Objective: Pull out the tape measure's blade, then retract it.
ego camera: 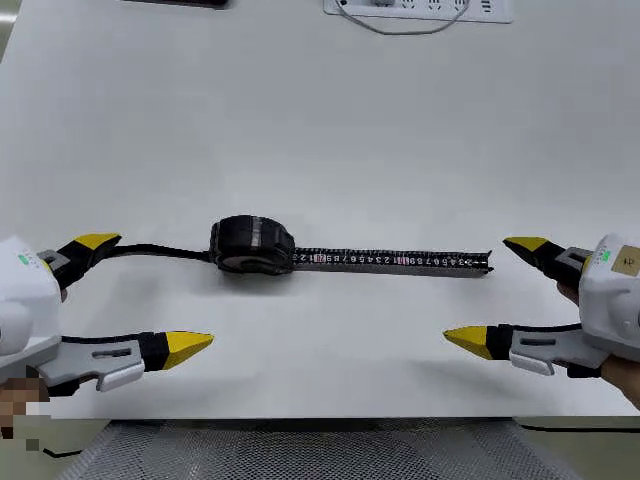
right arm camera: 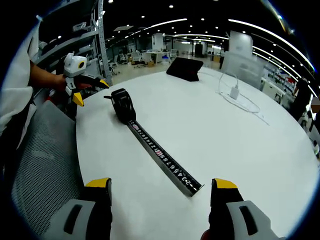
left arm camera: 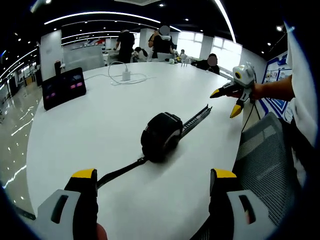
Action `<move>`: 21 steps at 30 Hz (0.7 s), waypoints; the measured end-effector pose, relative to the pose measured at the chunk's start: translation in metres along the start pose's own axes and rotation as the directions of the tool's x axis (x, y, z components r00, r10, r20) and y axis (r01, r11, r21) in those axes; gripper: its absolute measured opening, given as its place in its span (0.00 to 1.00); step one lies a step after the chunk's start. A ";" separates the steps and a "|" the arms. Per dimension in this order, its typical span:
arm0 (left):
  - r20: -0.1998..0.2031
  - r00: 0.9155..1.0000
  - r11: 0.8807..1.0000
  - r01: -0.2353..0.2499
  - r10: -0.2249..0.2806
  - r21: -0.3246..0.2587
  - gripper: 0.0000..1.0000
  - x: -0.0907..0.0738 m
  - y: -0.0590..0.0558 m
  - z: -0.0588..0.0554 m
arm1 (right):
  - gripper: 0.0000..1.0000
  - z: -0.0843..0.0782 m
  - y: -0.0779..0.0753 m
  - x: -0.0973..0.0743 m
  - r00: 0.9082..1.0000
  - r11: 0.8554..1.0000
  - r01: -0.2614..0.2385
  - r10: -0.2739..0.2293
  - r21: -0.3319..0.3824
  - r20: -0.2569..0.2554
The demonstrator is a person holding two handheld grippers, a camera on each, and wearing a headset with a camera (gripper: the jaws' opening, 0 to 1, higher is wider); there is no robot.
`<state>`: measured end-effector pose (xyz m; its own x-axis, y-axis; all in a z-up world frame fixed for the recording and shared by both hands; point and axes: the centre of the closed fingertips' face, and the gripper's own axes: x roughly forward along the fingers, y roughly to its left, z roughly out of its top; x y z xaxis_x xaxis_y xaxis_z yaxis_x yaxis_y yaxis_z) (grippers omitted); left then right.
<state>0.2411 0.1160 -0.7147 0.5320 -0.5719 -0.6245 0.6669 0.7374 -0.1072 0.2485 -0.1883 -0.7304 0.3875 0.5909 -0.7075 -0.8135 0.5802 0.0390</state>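
The tape measure (ego camera: 250,246) lies on its side near the middle of the white table (ego camera: 300,120), a dark, rounded case with its blade (ego camera: 400,261) drawn out flat along the tabletop towards the person's right, the printed numbers facing up. A black strap (ego camera: 160,251) trails from the other end of the case towards the person's left. The left gripper (ego camera: 162,289) hangs low over the table with its yellow-tipped jaws spread wide and nothing between them. The strap's far end runs up to the jaw further from the person, though whether the two touch cannot be told. The right gripper (ego camera: 476,288) mirrors it at the other side, jaws likewise wide apart and gripping nothing. In the right gripper view the blade's free end lies just ahead of the gap between its jaws, close to them but apart. Both grippers point inward at each other along the line of the tape (each shows small and distant in the other's view, held in a hand). A white power strip (ego camera: 420,8) with a looping cable sits at the far edge of the table. In the left gripper view a dark tablet (left arm camera: 63,87) stands propped further along the table, with a white charger (left arm camera: 125,75) and its cord near it. A grey mesh chair (ego camera: 300,450) shows below the table's near edge.
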 end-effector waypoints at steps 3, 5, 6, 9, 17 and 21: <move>-0.003 1.000 1.000 -0.005 0.005 -0.009 0.91 -0.002 -0.001 -0.004 | 0.81 -0.004 -0.001 0.000 1.000 1.000 0.002 -0.002 0.006 0.003; -0.004 1.000 1.000 -0.008 0.008 -0.017 0.91 -0.004 -0.001 -0.007 | 0.82 -0.006 0.000 0.000 1.000 1.000 0.001 -0.001 0.011 0.002; -0.011 1.000 1.000 -0.010 0.010 -0.022 0.91 -0.004 -0.001 -0.010 | 0.82 -0.008 0.000 0.000 1.000 1.000 0.002 -0.002 0.015 0.002; -0.018 1.000 0.999 -0.014 0.013 -0.033 0.91 -0.006 0.000 -0.016 | 0.82 -0.010 0.001 0.000 1.000 1.000 0.001 -0.001 0.023 0.002; -0.018 1.000 0.998 -0.021 0.020 -0.051 0.91 -0.009 -0.001 -0.020 | 0.84 -0.013 0.002 0.000 1.000 0.999 0.010 -0.011 0.032 0.010; -0.014 1.000 0.998 -0.026 0.026 -0.062 0.92 -0.011 -0.002 -0.021 | 0.84 -0.014 0.003 -0.001 1.000 0.999 0.020 -0.020 0.039 0.020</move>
<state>0.2234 0.1286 -0.7236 0.5417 -0.5478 -0.6376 0.6188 0.7732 -0.1386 0.2397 -0.1945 -0.7397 0.4126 0.5899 -0.6941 -0.7882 0.6131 0.0526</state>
